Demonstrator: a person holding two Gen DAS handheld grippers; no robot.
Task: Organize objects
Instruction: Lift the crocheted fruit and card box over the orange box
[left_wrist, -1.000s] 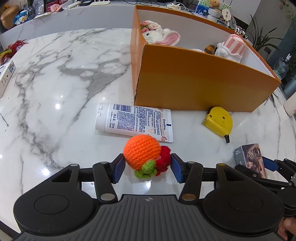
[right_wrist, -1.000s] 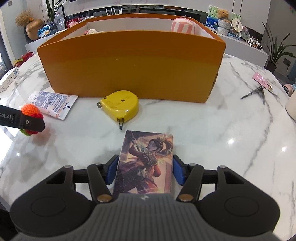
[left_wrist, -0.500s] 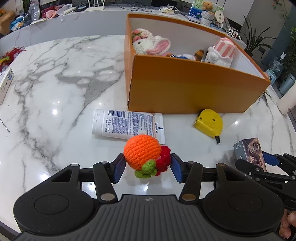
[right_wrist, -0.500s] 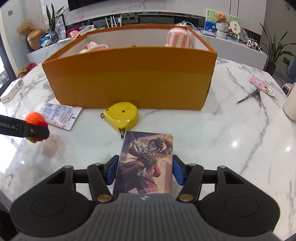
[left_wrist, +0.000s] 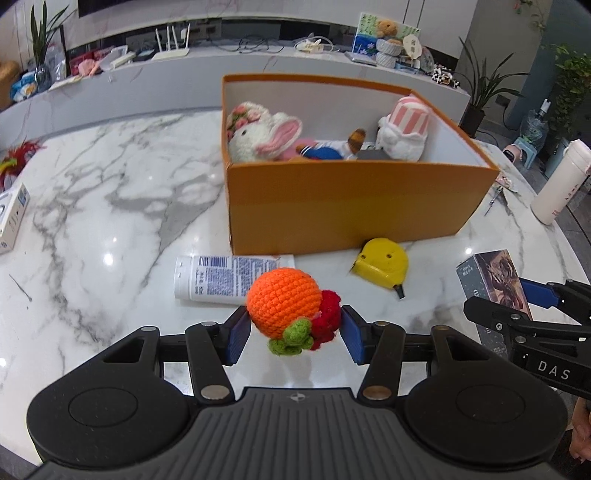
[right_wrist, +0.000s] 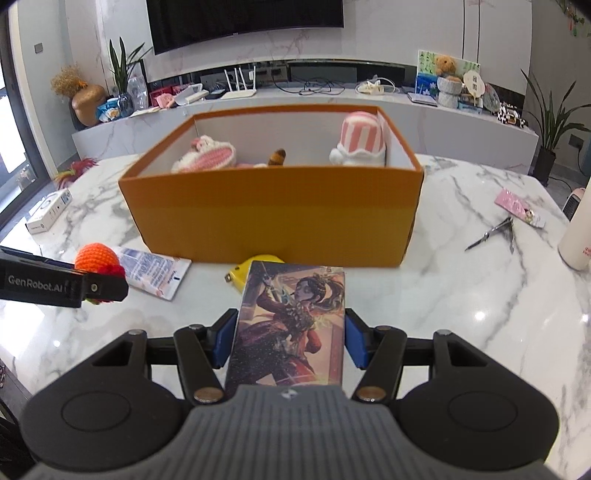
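My left gripper is shut on an orange crocheted ball toy with red and green bits, held above the marble table. It also shows in the right wrist view. My right gripper is shut on an illustrated card box, lifted above the table; it also shows in the left wrist view. The orange cardboard box stands ahead and holds a bunny plush, a pink striped plush and other toys. The box also shows in the right wrist view.
A white lotion tube and a yellow tape measure lie on the table before the box. A white bottle, scissors and a pink card are right. A small white carton lies left.
Both grippers have risen and pulled back with their objects; the box interior now shows more from above. The tape measure is now partly hidden behind the card box in the right view.
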